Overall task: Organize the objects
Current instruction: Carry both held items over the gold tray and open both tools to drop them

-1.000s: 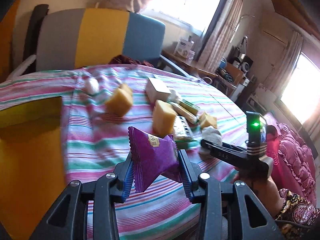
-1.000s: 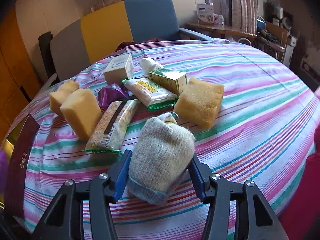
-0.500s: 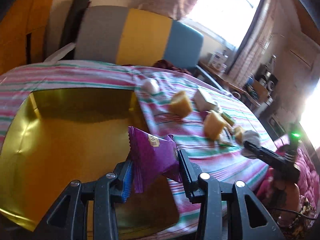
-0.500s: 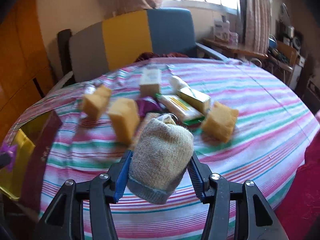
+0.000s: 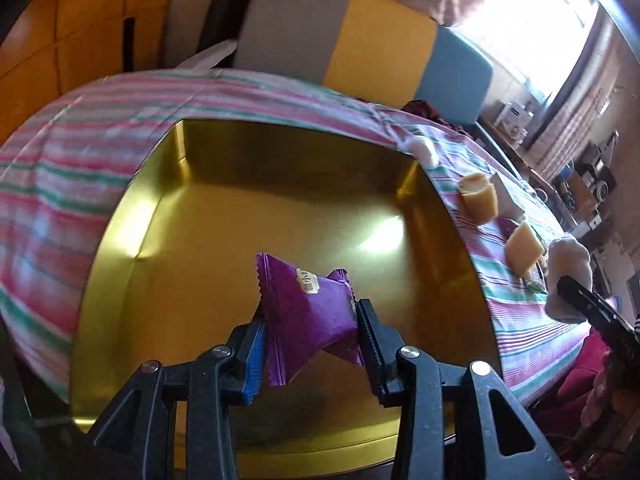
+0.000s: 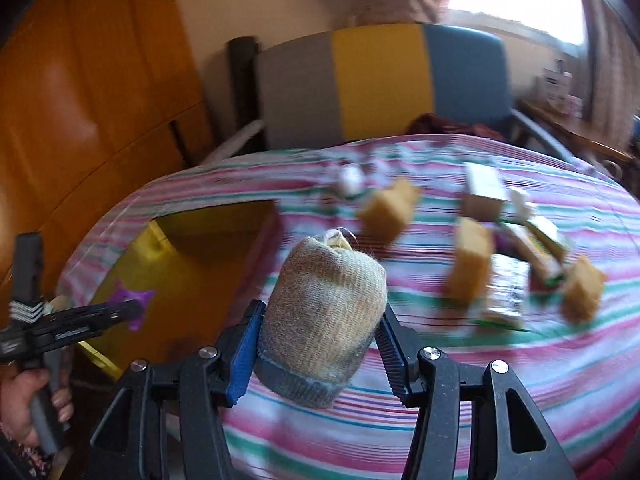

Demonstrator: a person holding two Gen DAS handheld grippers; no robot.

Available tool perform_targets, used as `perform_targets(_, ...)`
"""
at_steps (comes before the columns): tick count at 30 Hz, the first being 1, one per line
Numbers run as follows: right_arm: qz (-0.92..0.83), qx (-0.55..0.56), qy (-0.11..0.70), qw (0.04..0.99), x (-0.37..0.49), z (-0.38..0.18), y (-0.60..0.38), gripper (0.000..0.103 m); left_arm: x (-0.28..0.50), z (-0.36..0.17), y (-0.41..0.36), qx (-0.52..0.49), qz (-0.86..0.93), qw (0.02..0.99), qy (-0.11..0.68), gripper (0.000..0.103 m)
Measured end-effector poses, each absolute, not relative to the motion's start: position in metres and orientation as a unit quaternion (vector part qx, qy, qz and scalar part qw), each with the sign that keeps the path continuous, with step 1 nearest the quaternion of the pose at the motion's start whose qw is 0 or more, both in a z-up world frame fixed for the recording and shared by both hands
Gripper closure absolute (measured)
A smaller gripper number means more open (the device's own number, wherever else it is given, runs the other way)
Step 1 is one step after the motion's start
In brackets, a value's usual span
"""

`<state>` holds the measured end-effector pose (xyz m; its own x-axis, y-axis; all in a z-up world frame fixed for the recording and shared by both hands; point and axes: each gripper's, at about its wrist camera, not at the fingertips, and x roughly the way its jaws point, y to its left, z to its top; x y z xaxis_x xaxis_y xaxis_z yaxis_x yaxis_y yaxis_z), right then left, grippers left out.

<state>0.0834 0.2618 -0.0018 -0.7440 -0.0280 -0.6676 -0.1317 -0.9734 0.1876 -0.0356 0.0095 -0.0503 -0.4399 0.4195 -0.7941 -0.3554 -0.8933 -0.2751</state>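
Note:
My left gripper is shut on a purple snack packet and hangs over the inside of a shiny gold tin tray. My right gripper is shut on a rolled beige sock with a grey cuff, held above the striped tablecloth. In the right wrist view the gold tray lies to the left, with the left gripper and purple packet over it. In the left wrist view the sock shows at the right edge.
Several yellow sponges, a small cardboard box, snack packs and a white lump lie scattered on the table's right half. A grey, yellow and blue chair stands behind the table. A wooden wall is on the left.
The left gripper has swung left with the purple packet, from over the tablecloth to above the gold tray. The right gripper has lifted the sock and moved left, towards the tray.

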Motion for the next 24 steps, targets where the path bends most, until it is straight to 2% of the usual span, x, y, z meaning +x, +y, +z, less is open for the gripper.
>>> perform_targets(12, 0.916, -0.387, 0.08, -0.065, 0.041, -0.013, 0.182, 0.048, -0.035, -0.062, -0.022, -0.522, 0.834, 0.179, -0.013, 0.061)
perform_targets(18, 0.909, -0.404, 0.07, -0.08, 0.033, -0.022, 0.168, 0.048, -0.02, -0.042, -0.029, -0.48, 0.869, 0.112, 0.053, 0.056)
perform_targets(24, 0.899, -0.421, 0.068, -0.102, 0.021, -0.032, 0.147, 0.047, -0.019, -0.023, -0.062, -0.432, 0.89, 0.122, -0.077, 0.055)
